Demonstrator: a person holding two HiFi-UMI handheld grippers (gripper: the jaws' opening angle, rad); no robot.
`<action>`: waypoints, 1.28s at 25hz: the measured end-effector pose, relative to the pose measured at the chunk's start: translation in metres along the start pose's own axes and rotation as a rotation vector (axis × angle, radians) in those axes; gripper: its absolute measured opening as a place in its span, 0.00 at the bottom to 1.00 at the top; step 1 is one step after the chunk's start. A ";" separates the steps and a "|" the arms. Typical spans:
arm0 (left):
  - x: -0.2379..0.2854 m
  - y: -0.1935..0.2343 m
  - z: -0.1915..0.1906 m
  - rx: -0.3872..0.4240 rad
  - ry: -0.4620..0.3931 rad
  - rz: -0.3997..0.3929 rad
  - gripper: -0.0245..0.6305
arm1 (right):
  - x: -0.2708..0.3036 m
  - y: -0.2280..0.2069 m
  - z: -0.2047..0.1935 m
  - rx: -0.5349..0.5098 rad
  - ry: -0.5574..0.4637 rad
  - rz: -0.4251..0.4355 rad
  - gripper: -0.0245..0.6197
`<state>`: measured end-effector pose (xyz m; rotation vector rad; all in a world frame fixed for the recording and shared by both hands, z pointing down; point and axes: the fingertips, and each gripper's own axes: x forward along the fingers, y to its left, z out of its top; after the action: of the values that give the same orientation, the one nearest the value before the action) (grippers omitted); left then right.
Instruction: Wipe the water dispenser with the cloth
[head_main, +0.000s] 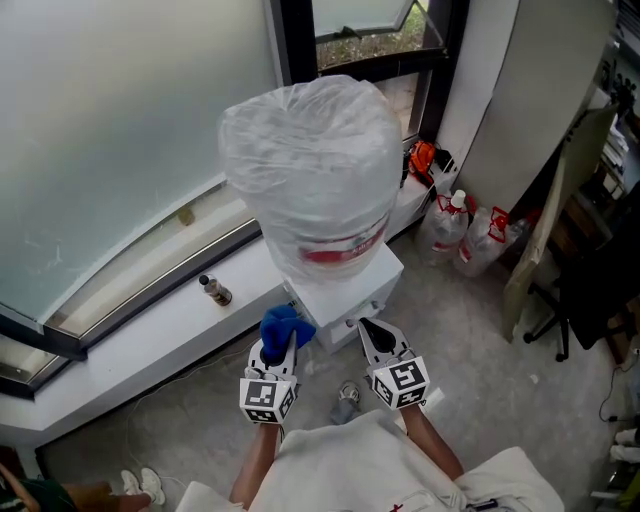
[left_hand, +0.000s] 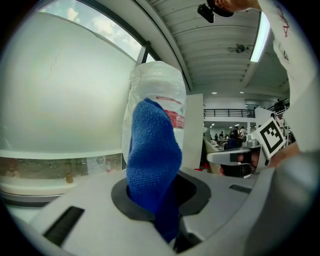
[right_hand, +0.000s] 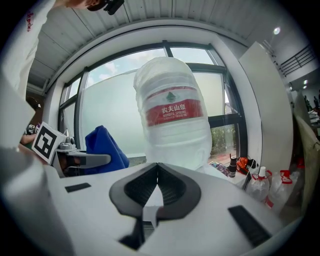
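The white water dispenser stands by the window, topped by a large water bottle wrapped in clear plastic with a red label. My left gripper is shut on a blue cloth, held just in front of the dispenser's lower left corner. The cloth sticks up between the jaws, in front of the bottle. My right gripper is shut with nothing in it, close to the dispenser's front right. The right gripper view shows the bottle ahead and the cloth at left.
A small dark bottle stands on the white window ledge at left. Plastic bottles and an orange object sit on the floor at right. A chair stands at far right. A small can lies on the floor between the grippers.
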<state>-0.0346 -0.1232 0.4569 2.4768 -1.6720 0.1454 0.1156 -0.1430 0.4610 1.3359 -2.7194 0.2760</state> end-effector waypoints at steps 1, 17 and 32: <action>-0.010 0.001 -0.002 -0.003 0.000 0.005 0.13 | -0.003 0.008 -0.002 0.000 0.001 0.002 0.06; -0.159 -0.042 -0.026 0.010 -0.037 -0.073 0.13 | -0.118 0.137 -0.019 -0.042 -0.055 -0.031 0.06; -0.259 -0.108 -0.034 -0.011 -0.058 -0.081 0.13 | -0.223 0.190 -0.022 -0.056 -0.075 -0.037 0.06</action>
<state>-0.0310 0.1595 0.4407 2.5595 -1.5856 0.0554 0.1017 0.1476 0.4222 1.4075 -2.7374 0.1488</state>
